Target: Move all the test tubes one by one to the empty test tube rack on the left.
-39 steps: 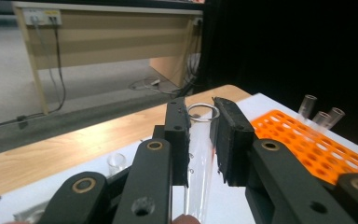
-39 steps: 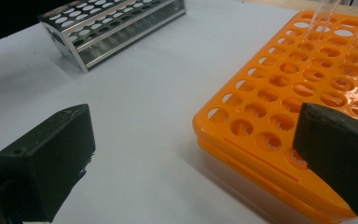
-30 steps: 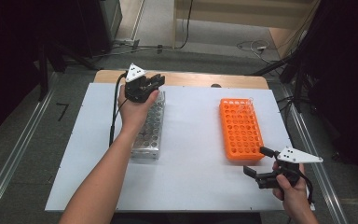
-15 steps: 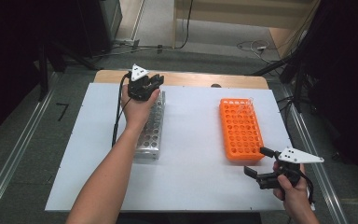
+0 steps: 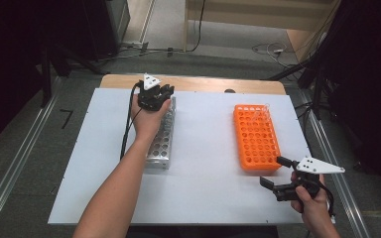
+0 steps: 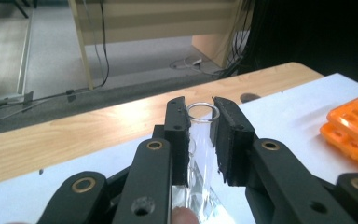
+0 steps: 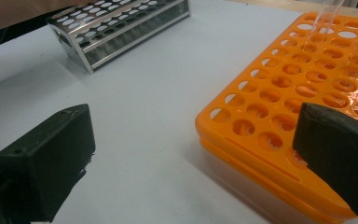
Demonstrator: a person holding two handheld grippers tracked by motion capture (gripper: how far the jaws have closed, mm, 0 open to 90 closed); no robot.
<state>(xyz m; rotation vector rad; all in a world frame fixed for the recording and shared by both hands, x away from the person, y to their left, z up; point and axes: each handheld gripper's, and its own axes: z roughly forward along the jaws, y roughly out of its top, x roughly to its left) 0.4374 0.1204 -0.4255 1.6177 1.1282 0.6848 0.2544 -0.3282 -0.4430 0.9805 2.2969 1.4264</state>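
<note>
High view: your left hand-held gripper [image 5: 155, 95] sits over the far end of the metal rack [image 5: 160, 144], toward the tabletop's [image 5: 203, 148] far left; your right hand-held gripper [image 5: 278, 176] waits released by the near right corner, just beside the orange rack [image 5: 256, 139].

Left gripper view: jaws clenched on an upright glass test tube [image 6: 201, 135].

Right gripper view: jaws wide apart, gripping nothing.

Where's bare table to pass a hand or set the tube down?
Widest bare strip: between the metal rack and the orange rack. Also free: the near edge of the white table, and left of the metal rack. Crowded: the metal rack's far end, where the left gripper clamps the glass tube.
</note>
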